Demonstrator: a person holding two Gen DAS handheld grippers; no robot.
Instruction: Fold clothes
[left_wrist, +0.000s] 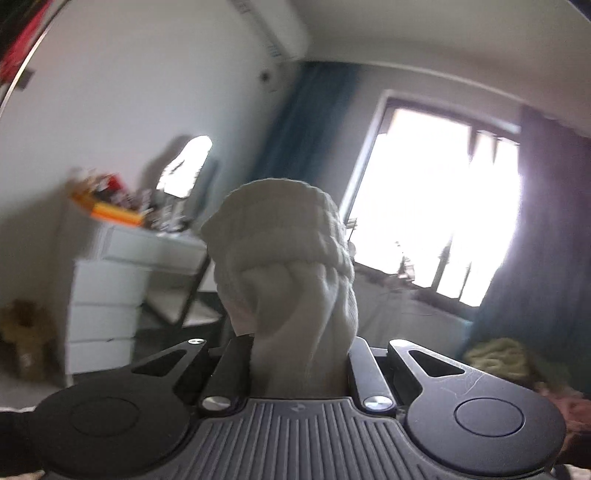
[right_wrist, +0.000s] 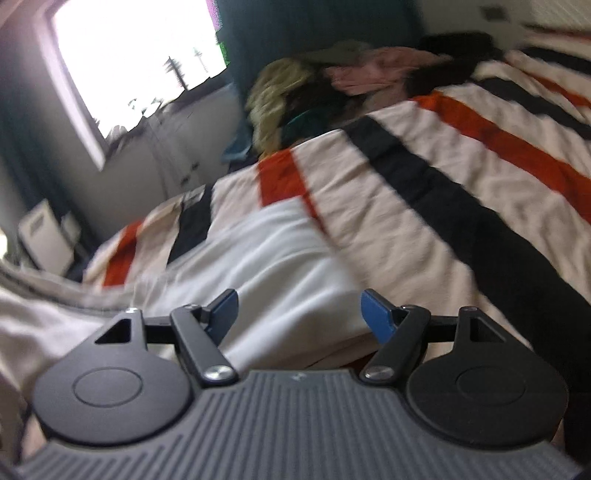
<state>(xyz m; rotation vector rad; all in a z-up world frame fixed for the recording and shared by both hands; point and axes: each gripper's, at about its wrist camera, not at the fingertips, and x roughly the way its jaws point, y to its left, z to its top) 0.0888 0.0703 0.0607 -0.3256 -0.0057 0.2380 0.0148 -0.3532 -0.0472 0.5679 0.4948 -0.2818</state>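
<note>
My left gripper (left_wrist: 299, 354) is shut on a bunched fold of a cream white garment (left_wrist: 288, 258), which rises in a ribbed lump above the jaws and hides the fingertips. The gripper is held up level, facing the room and window. In the right wrist view, my right gripper (right_wrist: 299, 314) stands open, its blue pads (right_wrist: 376, 314) wide apart with nothing between them. It hovers just above a white garment (right_wrist: 280, 251) spread flat on the striped bedspread (right_wrist: 443, 192). More pale cloth (right_wrist: 44, 317) hangs at the left.
A heap of mixed clothes (right_wrist: 314, 85) lies at the bed's far end. A white drawer unit (left_wrist: 107, 295) with clutter on top, a mirror (left_wrist: 184, 166), a folding chair (left_wrist: 192, 295) and a bright window (left_wrist: 436, 206) with dark curtains fill the room.
</note>
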